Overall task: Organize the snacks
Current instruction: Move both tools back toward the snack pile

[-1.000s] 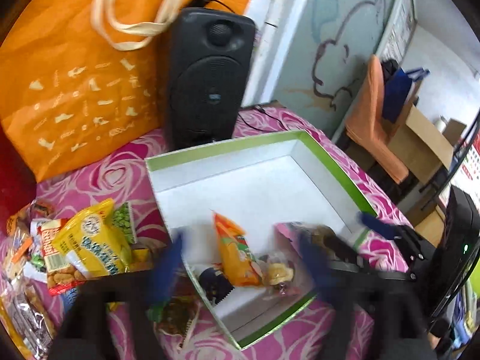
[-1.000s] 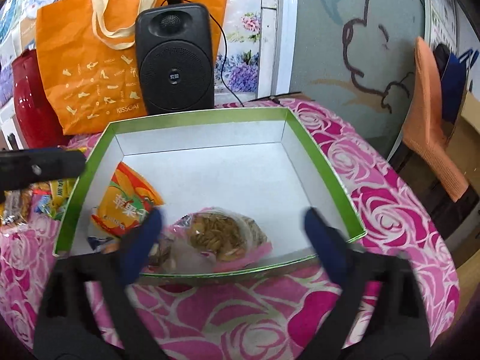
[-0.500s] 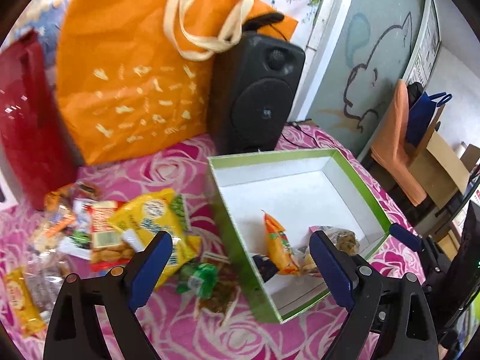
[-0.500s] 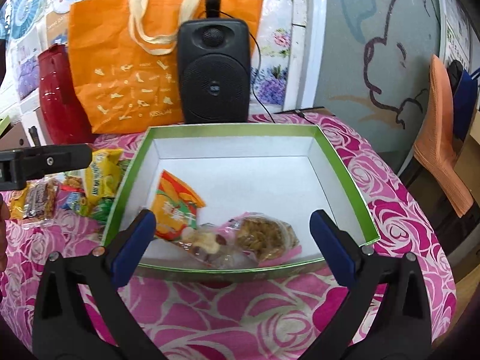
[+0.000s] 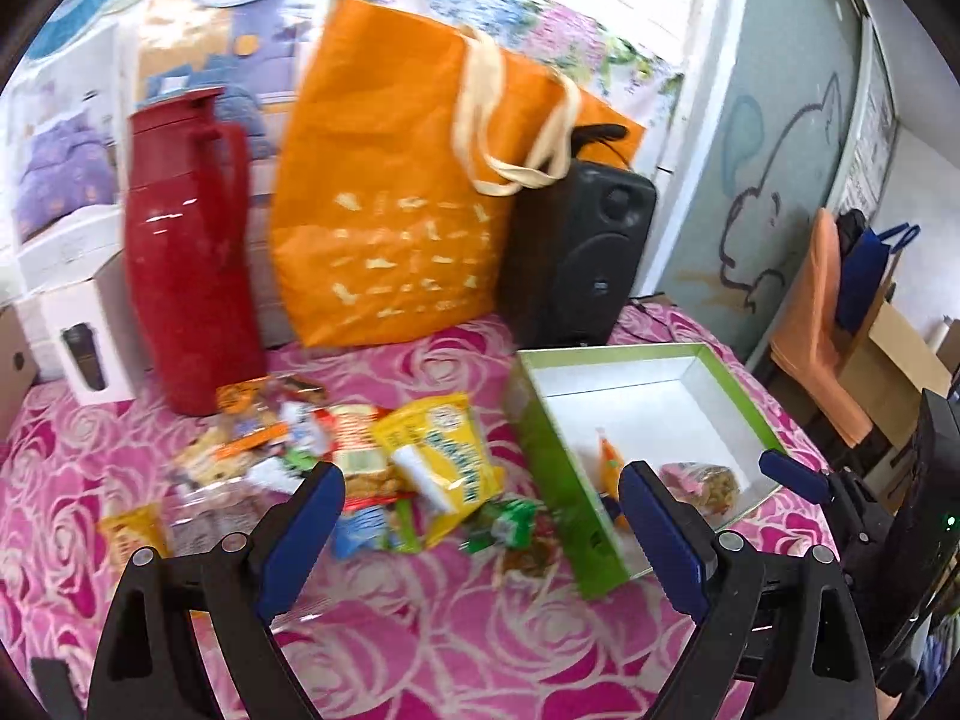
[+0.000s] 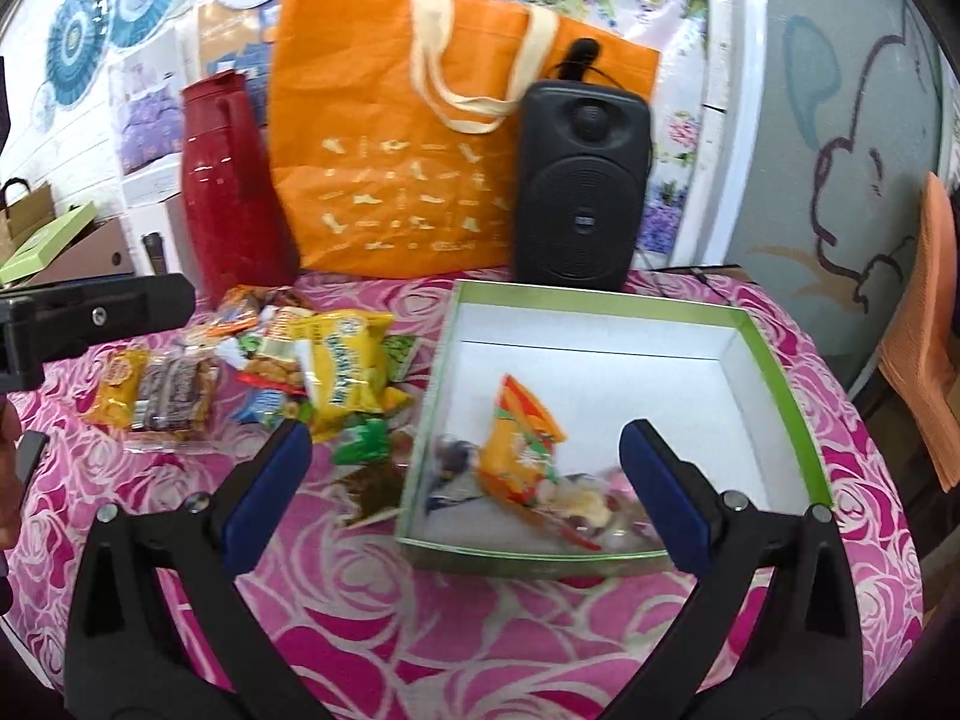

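Green box [image 6: 780, 372], both tongs agape

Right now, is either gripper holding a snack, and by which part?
Nothing is held. The left gripper and right gripper both have open, empty jaws above the pink rose-patterned tablecloth.

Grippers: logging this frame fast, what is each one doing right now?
Left gripper: open, holding nothing, above the loose snacks.
Right gripper: open, holding nothing, at the box.
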A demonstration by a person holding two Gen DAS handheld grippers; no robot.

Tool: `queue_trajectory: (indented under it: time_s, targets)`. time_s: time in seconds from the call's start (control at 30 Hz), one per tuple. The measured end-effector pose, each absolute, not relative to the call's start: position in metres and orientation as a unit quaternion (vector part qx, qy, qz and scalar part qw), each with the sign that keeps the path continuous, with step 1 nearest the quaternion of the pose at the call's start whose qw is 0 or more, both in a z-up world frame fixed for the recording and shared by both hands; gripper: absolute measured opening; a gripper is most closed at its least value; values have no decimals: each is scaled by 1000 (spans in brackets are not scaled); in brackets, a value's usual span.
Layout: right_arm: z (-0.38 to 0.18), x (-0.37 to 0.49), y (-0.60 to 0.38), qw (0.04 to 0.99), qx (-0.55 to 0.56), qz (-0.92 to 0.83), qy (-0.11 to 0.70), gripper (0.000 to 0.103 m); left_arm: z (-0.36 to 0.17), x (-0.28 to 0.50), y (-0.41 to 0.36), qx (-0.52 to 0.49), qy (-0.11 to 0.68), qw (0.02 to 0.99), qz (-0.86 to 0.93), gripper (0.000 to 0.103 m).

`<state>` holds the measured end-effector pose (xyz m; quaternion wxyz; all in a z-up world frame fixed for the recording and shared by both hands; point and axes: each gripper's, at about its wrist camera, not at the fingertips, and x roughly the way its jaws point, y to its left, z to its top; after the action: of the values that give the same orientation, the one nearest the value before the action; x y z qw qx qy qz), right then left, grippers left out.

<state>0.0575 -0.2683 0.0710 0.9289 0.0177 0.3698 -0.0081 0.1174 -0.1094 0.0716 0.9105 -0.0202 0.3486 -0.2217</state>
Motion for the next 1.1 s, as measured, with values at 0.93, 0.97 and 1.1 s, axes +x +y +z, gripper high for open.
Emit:
queue_trajectory:
  time_s: [0.93,0.97,1.1]
  targets:
    - [-9,138,-75,863,5,205,462,102,-6,103,107,-109,422,896,-82,86]
    - [-13,142,-73,861,10,207,465,102,-7,104,107,-111,422,896,-84,83]
    - [-29,152,-64,853,9,216,476,102,-9,109,105,-114,429,892,-92,75]
